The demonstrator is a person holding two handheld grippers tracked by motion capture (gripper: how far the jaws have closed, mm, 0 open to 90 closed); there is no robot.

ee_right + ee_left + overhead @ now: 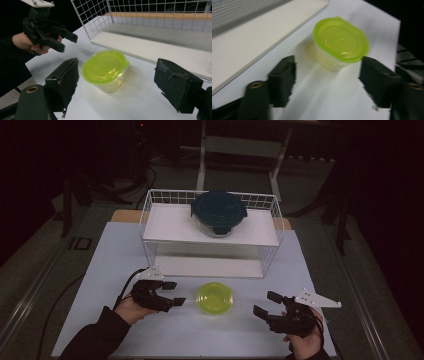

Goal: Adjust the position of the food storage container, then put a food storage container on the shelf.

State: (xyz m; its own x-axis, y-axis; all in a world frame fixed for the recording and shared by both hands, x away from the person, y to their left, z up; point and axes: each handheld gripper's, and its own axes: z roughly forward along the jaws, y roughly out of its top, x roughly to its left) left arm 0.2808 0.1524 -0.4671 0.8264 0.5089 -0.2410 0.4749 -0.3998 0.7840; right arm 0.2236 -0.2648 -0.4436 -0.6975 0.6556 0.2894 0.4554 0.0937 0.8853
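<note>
A small clear tub with a lime-green lid (215,297) (340,40) (105,67) stands on the white table, in front of the wire rack. My left gripper (172,293) (327,82) is open just to the left of the tub, jaws pointing at it without touching. My right gripper (264,304) (116,85) is open to the right of the tub, a hand's width away. A round glass container with a dark teal lid (219,213) sits on the upper shelf of the rack. The left gripper (68,42) also appears far off in the right gripper view.
The white wire rack (150,212) with two shelves stands at the back of the table (100,270). Its lower shelf (160,47) lies just behind the tub. Dark floor and a desk frame (202,155) lie beyond the table.
</note>
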